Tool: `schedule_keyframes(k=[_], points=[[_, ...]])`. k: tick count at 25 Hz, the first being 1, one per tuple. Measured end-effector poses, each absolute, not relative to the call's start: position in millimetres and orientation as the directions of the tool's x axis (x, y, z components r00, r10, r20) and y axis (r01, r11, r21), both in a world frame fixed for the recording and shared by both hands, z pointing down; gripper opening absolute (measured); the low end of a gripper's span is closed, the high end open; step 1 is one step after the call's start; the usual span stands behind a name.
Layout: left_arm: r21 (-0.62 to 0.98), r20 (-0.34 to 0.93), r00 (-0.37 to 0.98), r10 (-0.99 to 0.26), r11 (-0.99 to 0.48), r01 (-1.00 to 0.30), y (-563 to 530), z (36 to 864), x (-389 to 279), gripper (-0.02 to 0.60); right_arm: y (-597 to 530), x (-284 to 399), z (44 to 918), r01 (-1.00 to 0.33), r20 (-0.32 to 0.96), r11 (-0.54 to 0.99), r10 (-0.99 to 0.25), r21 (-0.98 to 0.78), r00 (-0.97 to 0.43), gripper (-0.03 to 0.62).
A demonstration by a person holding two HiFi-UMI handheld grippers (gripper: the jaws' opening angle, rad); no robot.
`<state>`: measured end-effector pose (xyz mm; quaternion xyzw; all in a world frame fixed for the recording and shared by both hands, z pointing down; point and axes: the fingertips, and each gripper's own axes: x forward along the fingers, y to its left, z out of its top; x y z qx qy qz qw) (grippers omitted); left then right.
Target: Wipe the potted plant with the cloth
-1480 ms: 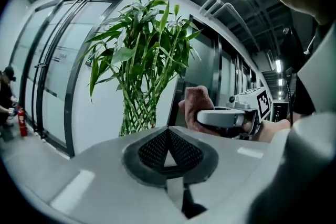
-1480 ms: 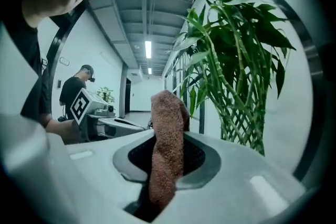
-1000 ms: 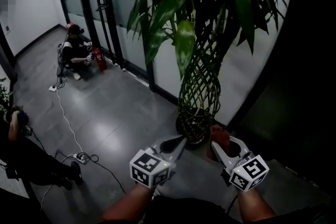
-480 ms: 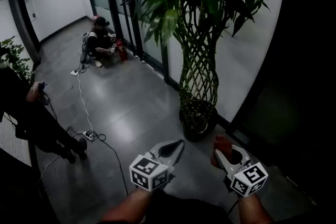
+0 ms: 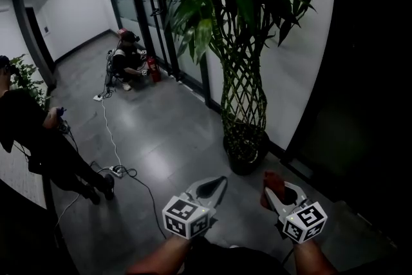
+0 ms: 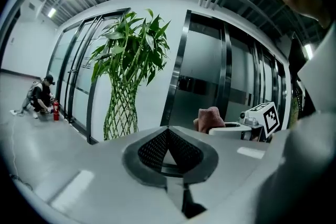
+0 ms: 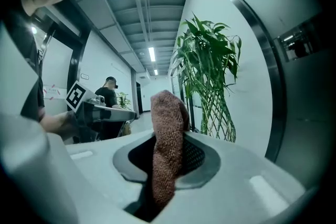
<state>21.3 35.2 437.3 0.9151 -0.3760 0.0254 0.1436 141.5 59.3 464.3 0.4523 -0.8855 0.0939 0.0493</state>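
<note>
A tall potted plant (image 5: pixel 244 93) with a braided lattice trunk and long green leaves stands in a dark pot (image 5: pixel 246 150) against the white wall; it also shows in the left gripper view (image 6: pixel 126 81) and the right gripper view (image 7: pixel 210 81). My right gripper (image 5: pixel 275 185) is shut on a reddish-brown cloth (image 7: pixel 168 144), which pokes up from its tip (image 5: pixel 271 178). My left gripper (image 5: pixel 219 185) is shut with nothing in it. Both grippers hang low in front of me, a step short of the pot.
A glass wall with dark frames (image 5: pixel 141 16) runs along the corridor to the left of the plant. A person (image 5: pixel 129 61) crouches beside a red fire extinguisher (image 5: pixel 154 69). Another person (image 5: pixel 45 138) stands at the left. A white cable with a power strip (image 5: pixel 119 170) lies on the grey floor.
The view has pulled back and swung left: the plant now sits farther off and more whole in frame. Both grippers dropped lower in the picture, still shut.
</note>
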Motion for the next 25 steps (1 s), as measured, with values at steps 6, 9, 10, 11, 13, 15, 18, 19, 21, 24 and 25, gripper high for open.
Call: schedule_keyframes(k=[6, 9, 10, 11, 13, 15, 18, 19, 21, 24, 25], points=[[0.213, 0.161, 0.716, -0.68, -0.684, -0.698, 40.2, 442.4, 18.4, 0.018, 69.1, 134.4, 466.8, -0.81, 0.163, 0.574, -0.794, -0.117, -0.586, 0.063], [0.209, 0.152, 0.718, -0.679, -0.688, -0.695, 43.5, 439.2, 19.1, 0.018, 73.4, 134.3, 466.9, -0.814, 0.166, 0.569, -0.797, -0.116, -0.581, 0.063], [0.206, 0.15, 0.717, -0.68, -0.688, -0.696, 44.2, 437.9, 18.8, 0.018, 74.3, 134.2, 466.6, -0.816, 0.166, 0.566, -0.799, -0.116, -0.578, 0.063], [0.203, 0.15, 0.717, -0.681, -0.689, -0.696, 44.8, 437.2, 18.3, 0.018, 74.9, 133.6, 466.7, -0.817, 0.166, 0.564, -0.8, -0.116, -0.576, 0.063], [0.2, 0.154, 0.716, -0.681, -0.689, -0.697, 45.8, 437.4, 16.6, 0.018, 75.6, 131.4, 467.7, -0.819, 0.167, 0.562, -0.802, -0.116, -0.574, 0.061], [0.199, 0.151, 0.714, -0.683, -0.687, -0.699, 45.5, 437.9, 15.0, 0.018, 76.2, 129.4, 468.7, -0.82, 0.166, 0.562, -0.803, -0.113, -0.573, 0.061], [0.203, 0.145, 0.715, -0.684, -0.687, -0.698, 45.2, 438.0, 15.8, 0.018, 76.8, 129.5, 469.5, -0.821, 0.165, 0.56, -0.804, -0.113, -0.571, 0.061], [0.203, 0.143, 0.716, -0.683, -0.688, -0.697, 45.3, 437.6, 16.6, 0.018, 77.2, 130.0, 469.3, -0.822, 0.164, 0.559, -0.805, -0.112, -0.57, 0.061], [0.201, 0.142, 0.718, -0.681, -0.691, -0.695, 45.5, 436.5, 18.1, 0.018, 78.1, 131.9, 468.6, -0.825, 0.163, 0.554, -0.809, -0.112, -0.565, 0.061], [0.196, 0.141, 0.721, -0.678, -0.695, -0.692, 45.7, 435.6, 19.9, 0.018, 78.9, 135.3, 468.3, -0.83, 0.161, 0.545, -0.815, -0.115, -0.557, 0.061], [0.195, 0.141, 0.721, -0.678, -0.695, -0.692, 45.8, 435.7, 20.2, 0.018, 79.2, 136.3, 468.7, -0.832, 0.161, 0.542, -0.816, -0.117, -0.555, 0.061]])
